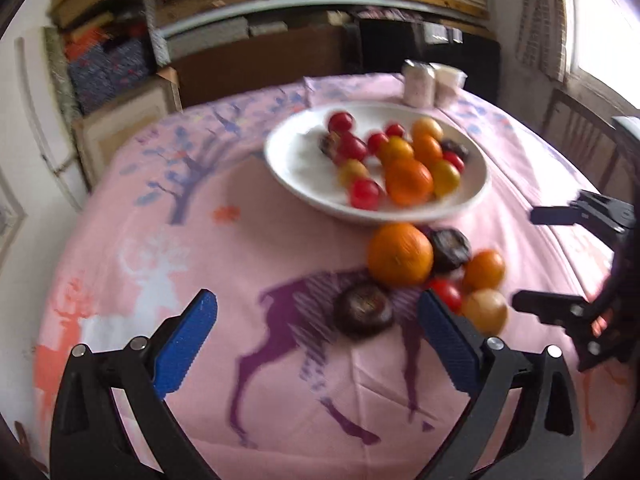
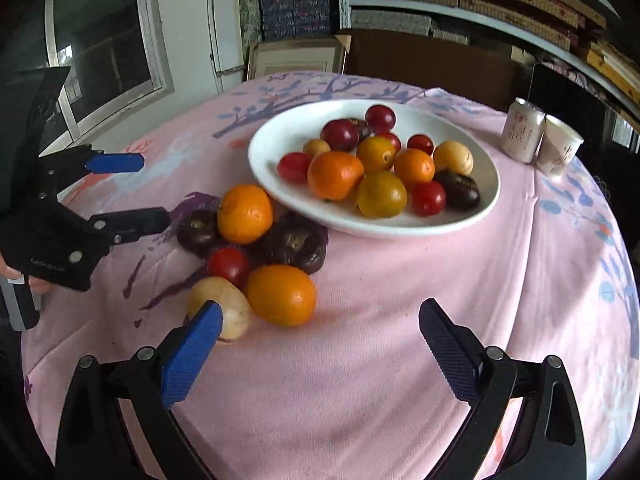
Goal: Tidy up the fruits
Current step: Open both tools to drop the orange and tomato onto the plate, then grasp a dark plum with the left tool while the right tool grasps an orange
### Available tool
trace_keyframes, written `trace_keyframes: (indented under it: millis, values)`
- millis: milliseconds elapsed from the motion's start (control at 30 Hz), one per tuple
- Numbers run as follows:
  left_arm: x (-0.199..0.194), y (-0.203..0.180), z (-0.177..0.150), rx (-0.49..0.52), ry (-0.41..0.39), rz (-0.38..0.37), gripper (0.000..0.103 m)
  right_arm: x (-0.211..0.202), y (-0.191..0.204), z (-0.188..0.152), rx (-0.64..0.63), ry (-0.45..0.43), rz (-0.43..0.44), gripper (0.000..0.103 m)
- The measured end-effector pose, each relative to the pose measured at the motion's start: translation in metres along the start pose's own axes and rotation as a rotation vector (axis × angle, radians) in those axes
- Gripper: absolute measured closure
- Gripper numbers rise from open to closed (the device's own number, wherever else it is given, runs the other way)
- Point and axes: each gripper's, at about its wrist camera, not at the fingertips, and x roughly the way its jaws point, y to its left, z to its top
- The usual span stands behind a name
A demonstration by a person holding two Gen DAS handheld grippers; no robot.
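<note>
Nearest in each wrist view, both tools are being held wide apart with nothing between their pads. The left tool (image 1: 316, 336) is being carried low over the pink-clothed counter (image 1: 200, 240), its span lined up on the near dark fruit (image 1: 363, 311), which suggests that piece is being approached for a grasp. The right tool (image 2: 320, 344) is being held just short of the loose cluster, its left pad close beside the pale fruit (image 2: 224, 304), though whether it is touching cannot be told.

The loose fruits are lying bunched on the cloth against the near rim of the plate, probably because they are waiting to be moved onto it. In this cluster are being seen the near orange (image 2: 281, 294), a small red fruit (image 2: 228, 266), a second dark fruit (image 2: 296, 246), and the farther orange (image 2: 245, 213), all touching or nearly so. The cluster is lying between the two tools, so either is judged able to reach it.

Beyond, the white plate (image 2: 272, 140) is already being filled: oranges, yellow, red and dark fruits are crowded toward its right half, while its left side is being left bare, which looks like the room kept for the remaining pieces. The task is judged roughly two-thirds done.

Farthest, a can (image 2: 523, 130) and a paper cup (image 2: 558, 148) are standing side by side, apart from the fruit.
</note>
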Motion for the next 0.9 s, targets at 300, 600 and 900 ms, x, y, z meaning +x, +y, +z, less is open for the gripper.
trace_keyframes:
  millis: [300, 600, 900]
  values:
    - [0.044, -0.002, -0.015, 0.013, 0.111, -0.021, 0.004, 0.022, -0.017, -0.002, 0.238, 0.031, 0.179, 0.003]
    - [0.050, -0.001, -0.014, -0.009, 0.111, -0.032, 0.004, 0.018, 0.020, -0.002, 0.185, -0.026, 0.132, 0.006]
    - [0.035, -0.014, -0.016, 0.057, 0.055, -0.075, 0.062, 0.005, 0.037, -0.016, 0.303, -0.048, 0.231, 0.058]
